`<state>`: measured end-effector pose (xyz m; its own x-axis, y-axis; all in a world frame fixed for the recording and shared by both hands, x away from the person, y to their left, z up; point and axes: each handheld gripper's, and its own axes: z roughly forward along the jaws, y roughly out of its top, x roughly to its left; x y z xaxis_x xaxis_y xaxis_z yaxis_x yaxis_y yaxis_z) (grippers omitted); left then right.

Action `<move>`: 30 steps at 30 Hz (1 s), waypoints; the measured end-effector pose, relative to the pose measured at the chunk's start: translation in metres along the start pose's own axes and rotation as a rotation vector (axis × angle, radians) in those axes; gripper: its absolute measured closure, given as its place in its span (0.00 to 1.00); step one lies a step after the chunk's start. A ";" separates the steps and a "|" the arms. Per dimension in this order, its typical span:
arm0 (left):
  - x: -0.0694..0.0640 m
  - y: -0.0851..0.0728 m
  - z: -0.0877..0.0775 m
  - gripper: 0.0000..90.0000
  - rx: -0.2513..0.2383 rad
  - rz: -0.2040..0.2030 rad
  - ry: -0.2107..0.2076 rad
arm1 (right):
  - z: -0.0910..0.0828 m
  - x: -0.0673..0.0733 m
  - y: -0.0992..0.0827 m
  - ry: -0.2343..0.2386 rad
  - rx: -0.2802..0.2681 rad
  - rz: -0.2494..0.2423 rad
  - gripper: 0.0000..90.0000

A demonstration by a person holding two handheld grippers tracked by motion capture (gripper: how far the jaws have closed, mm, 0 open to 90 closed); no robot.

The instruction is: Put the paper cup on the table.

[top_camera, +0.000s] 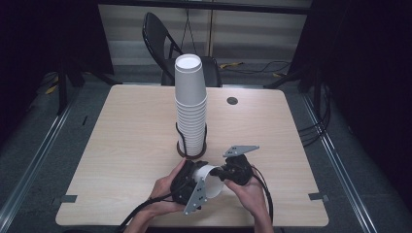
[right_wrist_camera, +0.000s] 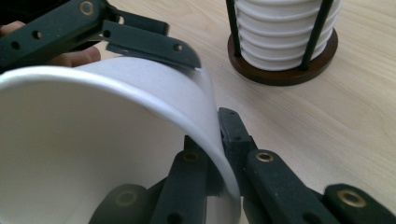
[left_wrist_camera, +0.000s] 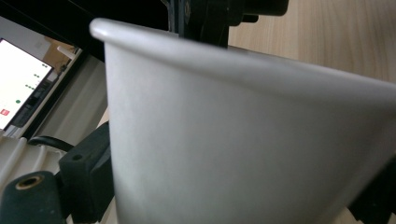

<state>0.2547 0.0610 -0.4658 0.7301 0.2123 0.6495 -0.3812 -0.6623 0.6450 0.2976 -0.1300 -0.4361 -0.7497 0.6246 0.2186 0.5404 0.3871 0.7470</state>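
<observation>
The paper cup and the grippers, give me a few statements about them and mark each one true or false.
1. The right gripper pinches the wall of the paper cup at its rim, one jaw inside and one outside. True.
2. The paper cup stands upright on the table. False: it is held on its side between the two grippers, above the table.
3. The cup stack sits in a holder with a dark round wooden base. True.
4. The left gripper is far from the cup. False: its jaws close on the cup's outer wall.
5. The stack stands at the table's near left corner. False: it stands about mid-table, beyond the grippers.
</observation>
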 end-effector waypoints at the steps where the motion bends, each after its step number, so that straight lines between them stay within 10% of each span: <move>1: 0.001 0.000 0.000 0.10 -0.003 -0.007 -0.002 | 0.001 0.000 0.000 0.004 -0.001 0.003 0.98; 30: 0.001 0.006 0.004 0.12 -0.042 -0.079 0.007 | 0.009 0.000 -0.001 0.024 -0.009 0.076 0.98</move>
<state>0.2546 0.0542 -0.4628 0.7548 0.2682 0.5987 -0.3460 -0.6126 0.7106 0.3001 -0.1243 -0.4425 -0.7161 0.6350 0.2898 0.5926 0.3337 0.7331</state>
